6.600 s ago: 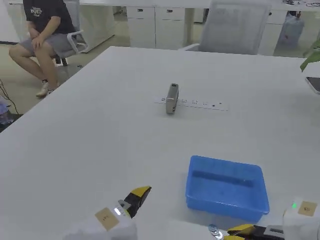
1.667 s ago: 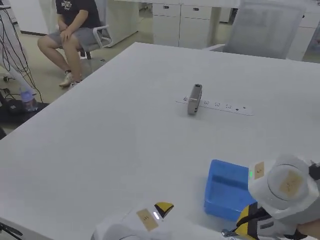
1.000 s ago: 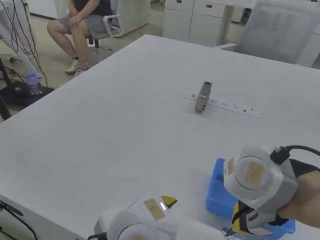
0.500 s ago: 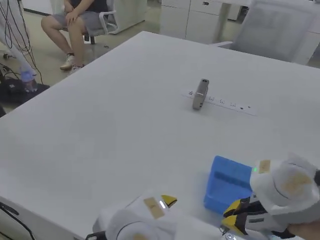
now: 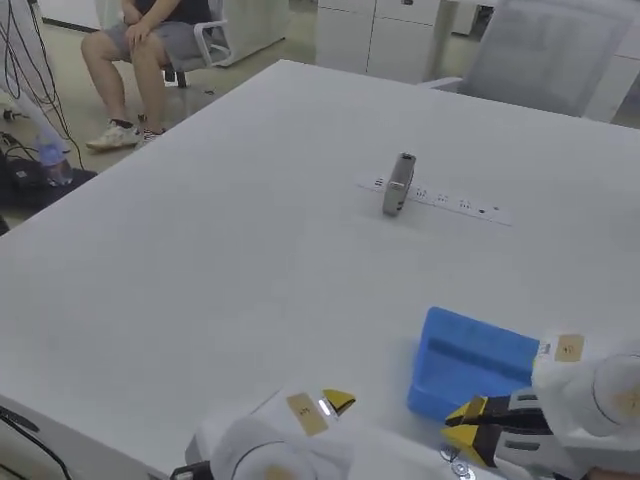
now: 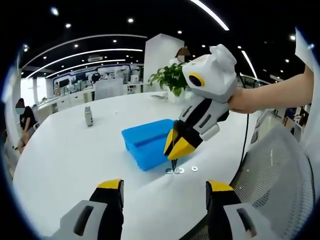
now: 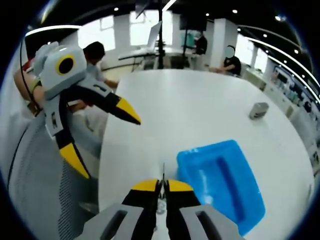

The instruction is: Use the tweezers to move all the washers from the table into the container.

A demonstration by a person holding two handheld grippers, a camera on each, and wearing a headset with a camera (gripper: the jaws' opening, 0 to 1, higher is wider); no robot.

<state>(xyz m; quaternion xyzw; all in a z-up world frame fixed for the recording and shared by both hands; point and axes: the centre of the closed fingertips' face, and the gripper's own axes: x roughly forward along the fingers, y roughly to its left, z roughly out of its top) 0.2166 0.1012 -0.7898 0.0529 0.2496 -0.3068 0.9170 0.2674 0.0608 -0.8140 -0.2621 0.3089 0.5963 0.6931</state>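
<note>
1. Three washers (image 6: 179, 170) lie in a short row on the tabletop (image 5: 250, 260). They are near its front edge and just beside the near wall of the blue container (image 6: 150, 156).
2. In the head view we see wide bare tabletop beyond the container and to its left. A power strip (image 5: 440, 199) with a grey block (image 5: 398, 184) at its end sits well apart, toward the middle.
3. Off the front edge, close to the washers, stands a mesh chair (image 6: 280, 175). A person (image 5: 150, 30) sits past the far left corner.
4. The right gripper (image 6: 173, 154) points down over the washers, its jaws pressed together on the tweezers (image 6: 173, 164).
5. The tweezers' tip hangs just over the row; we cannot tell whether it touches a washer.
6. The left gripper (image 6: 164, 186) has its jaws spread and holds nothing. It is near the front edge, facing the washers and apart from them.
</note>
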